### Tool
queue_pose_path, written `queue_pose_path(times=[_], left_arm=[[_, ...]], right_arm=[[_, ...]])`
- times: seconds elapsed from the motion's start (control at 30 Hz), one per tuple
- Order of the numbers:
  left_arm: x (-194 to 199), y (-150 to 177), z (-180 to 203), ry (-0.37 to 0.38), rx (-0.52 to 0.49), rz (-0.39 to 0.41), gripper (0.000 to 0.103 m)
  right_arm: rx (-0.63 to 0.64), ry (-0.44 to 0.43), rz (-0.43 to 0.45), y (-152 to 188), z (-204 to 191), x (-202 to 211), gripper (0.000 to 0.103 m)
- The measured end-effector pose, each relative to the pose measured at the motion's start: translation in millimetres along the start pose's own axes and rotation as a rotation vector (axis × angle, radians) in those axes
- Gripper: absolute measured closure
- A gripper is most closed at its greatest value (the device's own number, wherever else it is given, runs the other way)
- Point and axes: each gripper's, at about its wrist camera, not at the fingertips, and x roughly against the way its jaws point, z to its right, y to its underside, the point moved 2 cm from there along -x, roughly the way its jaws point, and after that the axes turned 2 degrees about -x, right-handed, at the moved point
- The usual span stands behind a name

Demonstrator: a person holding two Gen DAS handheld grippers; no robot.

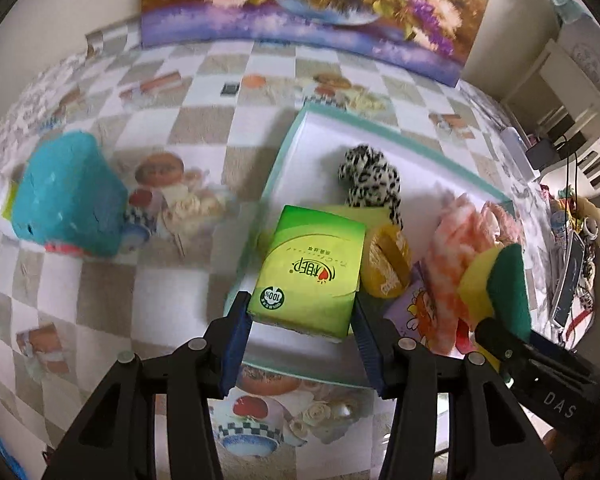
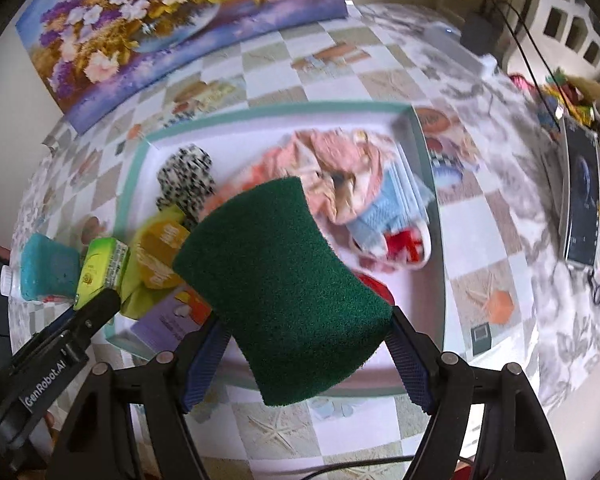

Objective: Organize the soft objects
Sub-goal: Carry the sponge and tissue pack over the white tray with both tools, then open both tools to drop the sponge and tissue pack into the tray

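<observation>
My left gripper (image 1: 300, 336) is shut on a green tissue pack (image 1: 310, 272), held above the near left part of a white tray with a teal rim (image 1: 400, 130). My right gripper (image 2: 306, 356) is shut on a green and yellow scouring sponge (image 2: 284, 280), over the tray's near side. The sponge (image 1: 504, 280) also shows at the right of the left wrist view. In the tray lie a leopard-spotted plush (image 1: 370, 178), a yellow pouch (image 1: 386, 260), pink cloth (image 1: 460, 236), a light blue cloth (image 2: 392, 212) and a purple packet (image 2: 168, 320).
A teal plush toy (image 1: 70, 200) lies on the checked tablecloth left of the tray, beside a plastic bottle (image 2: 8, 276). A flower painting (image 1: 312, 4) leans at the back. Cables, a tablet (image 2: 582, 200) and small clutter fill the table's right side.
</observation>
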Motion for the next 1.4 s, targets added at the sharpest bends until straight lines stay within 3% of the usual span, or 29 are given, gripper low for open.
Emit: queue_pose_path(times=[0.4, 0.77, 0.9, 1.03, 1.13, 1.3, 1.4], left_arm=[[-21.7, -1.2, 0.7, 0.018, -0.004, -0.037, 0.051], [-33.4, -3.2, 0.6, 0.013, -0.032, -0.033, 0.051], [-27.3, -4.1, 1.9, 0.001, -0.043, -0.023, 0.035], [-17.5, -5.6, 2.1, 0.033, -0.035, -0.015, 0.03], [-8.3, -6.6, 1.3, 0.028, -0.035, 0.008, 0.022], [1.6, -11.4, -5.0, 0.019, -0.011, 0.046, 0.016], [2.9, -13.4, -10.9, -0.006, 0.005, 0.061, 0.012]], right_arm=[[-0.003, 0.005, -0.067, 0.4, -1.1, -24.5, 0.024], [0.01, 0.02, -0.074, -4.8, -4.9, -33.3, 0.024], [0.026, 0.042, -0.064, -5.2, -5.9, -29.4, 0.023], [0.034, 0.04, -0.052, -5.5, -7.5, -24.4, 0.022], [0.036, 0.039, -0.037, -5.7, -7.1, -19.8, 0.022], [0.033, 0.019, -0.023, -6.2, -8.0, -15.3, 0.021], [0.039, 0.015, -0.02, -5.9, -10.8, -14.9, 0.011]])
